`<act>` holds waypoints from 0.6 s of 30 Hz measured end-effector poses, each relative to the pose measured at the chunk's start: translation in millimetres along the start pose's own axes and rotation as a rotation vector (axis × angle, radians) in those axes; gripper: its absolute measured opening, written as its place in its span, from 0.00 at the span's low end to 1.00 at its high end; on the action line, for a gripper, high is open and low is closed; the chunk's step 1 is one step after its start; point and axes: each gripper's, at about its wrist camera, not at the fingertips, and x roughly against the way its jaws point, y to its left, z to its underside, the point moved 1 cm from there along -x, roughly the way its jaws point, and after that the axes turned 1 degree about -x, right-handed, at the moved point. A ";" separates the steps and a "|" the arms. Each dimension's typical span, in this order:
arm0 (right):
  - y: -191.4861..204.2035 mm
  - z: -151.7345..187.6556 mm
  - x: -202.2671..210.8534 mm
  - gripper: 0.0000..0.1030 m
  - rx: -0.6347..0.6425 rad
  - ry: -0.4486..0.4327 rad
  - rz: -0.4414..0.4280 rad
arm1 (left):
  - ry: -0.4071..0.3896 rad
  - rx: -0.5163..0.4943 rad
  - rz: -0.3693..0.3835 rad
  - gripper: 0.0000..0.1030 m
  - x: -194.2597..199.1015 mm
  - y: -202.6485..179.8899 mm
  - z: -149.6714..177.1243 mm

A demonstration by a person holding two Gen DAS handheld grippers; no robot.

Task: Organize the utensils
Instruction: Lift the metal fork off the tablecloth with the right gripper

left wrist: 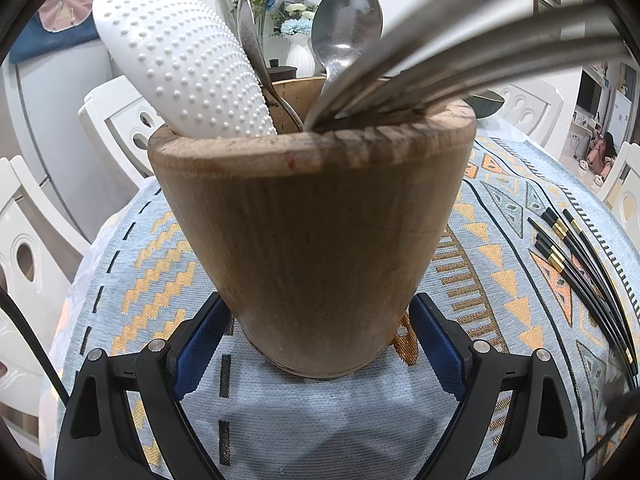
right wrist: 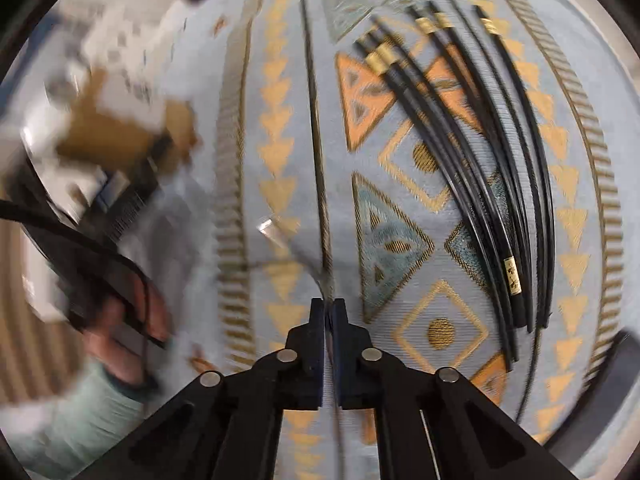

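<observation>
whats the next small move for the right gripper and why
Probably open the right gripper and shift it toward the black chopsticks. Its jaws are shut on nothing over the patterned tablecloth, and the chopsticks lie loose to one side of it. The left gripper grips the wooden holder, which already holds a spoon and a white paddle.
</observation>
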 end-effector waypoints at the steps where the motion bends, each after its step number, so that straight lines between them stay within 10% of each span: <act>1: -0.8 -0.8 4.0 0.03 -0.009 -0.018 -0.006 | 0.000 0.000 -0.001 0.88 -0.1 -0.1 -0.1; 18: 13.3 -18.5 -32.3 0.04 0.033 0.041 0.215 | 0.000 0.000 0.000 0.88 0.0 0.2 0.0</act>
